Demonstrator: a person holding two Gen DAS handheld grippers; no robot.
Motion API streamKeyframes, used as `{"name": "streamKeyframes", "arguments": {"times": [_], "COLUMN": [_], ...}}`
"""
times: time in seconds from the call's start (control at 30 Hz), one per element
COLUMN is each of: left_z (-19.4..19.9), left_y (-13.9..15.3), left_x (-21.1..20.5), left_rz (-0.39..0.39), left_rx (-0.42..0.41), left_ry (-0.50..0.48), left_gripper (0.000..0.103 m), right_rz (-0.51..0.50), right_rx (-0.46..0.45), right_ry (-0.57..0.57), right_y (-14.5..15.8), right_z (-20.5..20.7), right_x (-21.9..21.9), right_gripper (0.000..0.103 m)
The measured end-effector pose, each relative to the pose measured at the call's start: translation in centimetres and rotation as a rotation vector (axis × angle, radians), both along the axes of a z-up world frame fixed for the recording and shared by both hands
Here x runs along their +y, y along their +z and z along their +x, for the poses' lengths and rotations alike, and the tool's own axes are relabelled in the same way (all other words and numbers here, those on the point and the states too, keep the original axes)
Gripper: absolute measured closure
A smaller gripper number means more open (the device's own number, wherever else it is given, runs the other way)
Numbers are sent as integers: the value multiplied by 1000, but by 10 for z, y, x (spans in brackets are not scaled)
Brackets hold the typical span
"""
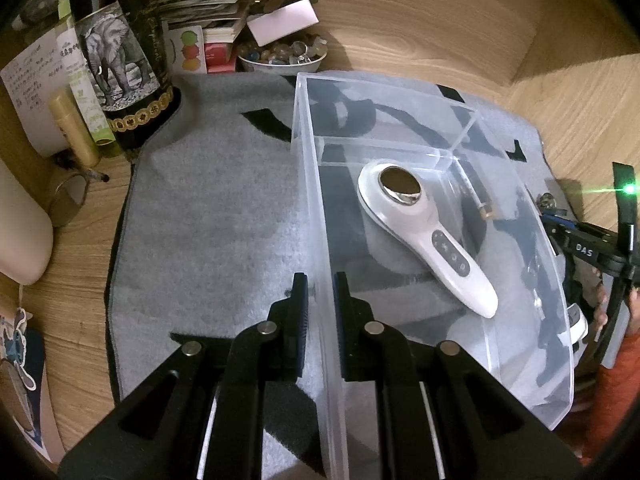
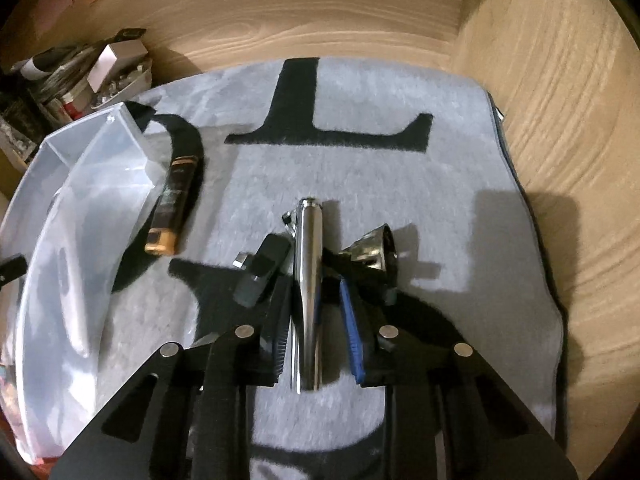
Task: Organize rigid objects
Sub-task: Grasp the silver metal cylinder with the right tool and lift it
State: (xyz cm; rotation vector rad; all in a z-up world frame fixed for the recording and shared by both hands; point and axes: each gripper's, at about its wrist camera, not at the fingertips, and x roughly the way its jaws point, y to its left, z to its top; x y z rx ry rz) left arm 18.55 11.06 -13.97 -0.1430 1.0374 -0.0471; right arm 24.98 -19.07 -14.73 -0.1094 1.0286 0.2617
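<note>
My left gripper (image 1: 320,312) has its 2 fingers pinched on the near wall of the clear plastic box (image 1: 316,200). Inside it lies a white massager (image 1: 424,236), its round metal head pointing away from me. My right gripper (image 2: 316,320) is a little open around a shiny silver tool (image 2: 309,280), long and thin, pointing away; I cannot tell if it grips. A black and gold tube (image 2: 170,204) lies on the fuzzy gray mat (image 2: 400,184), just beside the box.

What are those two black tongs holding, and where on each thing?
The left tongs straddle the clear box's near side wall. The right tongs have a shiny metal tool between them, around its tapered body; firm contact cannot be told.
</note>
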Motion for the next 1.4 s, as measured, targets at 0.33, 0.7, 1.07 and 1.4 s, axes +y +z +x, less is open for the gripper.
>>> {"name": "streamKeyframes", "arguments": {"times": [0.33,0.7,1.07,1.4], "left_z": [3,0,-13,-15], "left_y": [0,2,4,5], "left_x": [-1,-1,-3,-4], "left_rz": [18,28,29,28], "left_rx": [-4,-8,-25,-21], "left_ry": [1,-13,-29,-29], "left_gripper": [91,91,92,92], "right_rz": [22,73,6,-57], "right_rx": [-39,-171,-208,-23], "right_ry": [6,27,94,128], "right_y": [2,53,65,15], "right_z": [8,-10,-12,36], "right_x": [-2,9,37,48], "right_gripper": [88,92,92,78]}}
